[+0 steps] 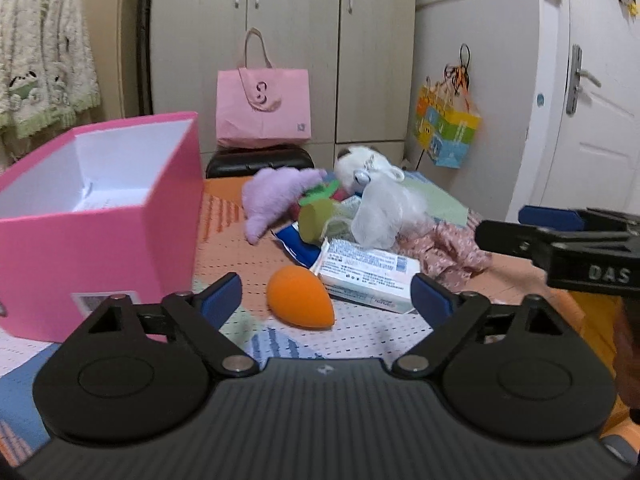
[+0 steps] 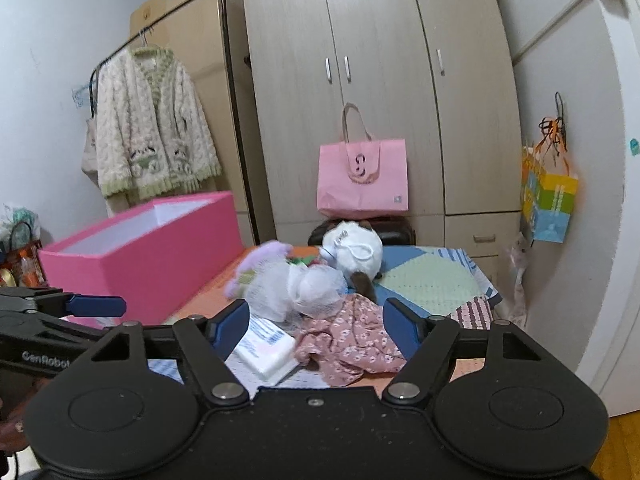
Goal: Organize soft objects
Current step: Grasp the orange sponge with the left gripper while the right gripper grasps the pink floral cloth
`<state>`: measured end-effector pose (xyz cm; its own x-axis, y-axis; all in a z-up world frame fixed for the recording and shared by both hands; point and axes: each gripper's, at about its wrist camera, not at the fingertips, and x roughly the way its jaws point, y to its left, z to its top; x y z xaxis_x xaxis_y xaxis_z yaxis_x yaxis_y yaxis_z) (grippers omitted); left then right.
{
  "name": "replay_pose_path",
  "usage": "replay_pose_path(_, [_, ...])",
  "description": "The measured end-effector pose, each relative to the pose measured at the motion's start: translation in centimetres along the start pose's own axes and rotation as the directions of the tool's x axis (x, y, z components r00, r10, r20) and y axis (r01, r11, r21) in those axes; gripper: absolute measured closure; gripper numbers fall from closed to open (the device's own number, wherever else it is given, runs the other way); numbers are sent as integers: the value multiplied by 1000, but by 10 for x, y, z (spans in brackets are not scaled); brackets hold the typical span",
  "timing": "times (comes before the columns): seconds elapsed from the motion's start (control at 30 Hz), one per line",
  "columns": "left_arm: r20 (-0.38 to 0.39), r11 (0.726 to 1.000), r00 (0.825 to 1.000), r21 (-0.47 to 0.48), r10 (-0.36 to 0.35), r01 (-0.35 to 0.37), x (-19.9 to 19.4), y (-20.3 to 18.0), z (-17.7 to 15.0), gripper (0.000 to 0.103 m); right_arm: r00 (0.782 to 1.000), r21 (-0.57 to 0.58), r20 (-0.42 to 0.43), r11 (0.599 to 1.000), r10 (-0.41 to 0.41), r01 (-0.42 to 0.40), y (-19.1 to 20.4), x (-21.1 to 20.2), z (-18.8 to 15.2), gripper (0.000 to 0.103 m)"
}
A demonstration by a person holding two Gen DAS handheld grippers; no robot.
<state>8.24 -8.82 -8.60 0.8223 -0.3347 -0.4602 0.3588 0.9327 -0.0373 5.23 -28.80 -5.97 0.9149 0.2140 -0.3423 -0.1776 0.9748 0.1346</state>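
Observation:
An orange sponge egg (image 1: 301, 297) lies on the patterned tablecloth between the fingers of my left gripper (image 1: 326, 295), which is open and not touching it. Behind it sit a white packet (image 1: 368, 276), a purple plush (image 1: 276, 198), a white plush (image 1: 362, 170), a white mesh puff (image 1: 380, 216) and a pink floral cloth (image 1: 452, 250). My right gripper (image 2: 316, 322) is open above the floral cloth (image 2: 352, 344), with nothing pressed between its pads. An open pink box (image 1: 100, 216) stands at the left. The right gripper (image 1: 560, 240) shows at the left wrist view's right edge.
A pink paper bag (image 2: 362, 178) rests on a dark stool (image 1: 260, 160) in front of a wardrobe (image 2: 380, 60). A colourful bag (image 2: 548, 204) hangs on the right wall. A cardigan (image 2: 152, 128) hangs on a rack at the left. A white door (image 1: 592, 120) is at the right.

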Motion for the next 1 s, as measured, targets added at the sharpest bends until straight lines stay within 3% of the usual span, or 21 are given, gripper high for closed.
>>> replay_pose_path(0.13, [-38, 1000, 999, 8, 25, -25, 23, 2, -4, 25, 999, -15, -43, 1000, -17, 16, -7, 27, -4, 25])
replay_pose_path(0.23, [-58, 999, 997, 8, 44, -44, 35, 6, -7, 25, 997, -17, -75, 1000, -28, 27, -13, 41, -6, 24])
replay_pose_path(0.33, [-73, 999, 996, -6, 50, -51, 47, 9, -8, 25, 994, -8, -102, 999, -34, 33, -19, 54, -6, 16])
replay_pose_path(0.63, [-91, 999, 995, -13, 52, -53, 62, 10, -9, 25, 983, 58, -183, 998, -21, 32, -30, 84, -8, 13])
replay_pose_path(0.83, [-89, 999, 995, 13, 49, -48, 61, 6, -10, 44, 984, 74, -178, 997, -1, 15, -33, 88, -11, 14])
replay_pose_path(0.93, [-82, 998, 995, 15, 63, -62, 61, 5, -10, 46, 985, 101, -172, 995, 25, -7, -37, 85, -12, 26])
replay_pose_path(0.97, [-73, 996, 993, 22, 91, -90, 61, 4, -11, 46, 986, 116, -165, 993, 39, -20, -39, 84, -13, 41])
replay_pose_path(1.0, [-61, 992, 991, 34, 122, -120, 62, 3, -12, 45, 986, 139, -157, 990, 56, -34, -42, 82, -13, 46])
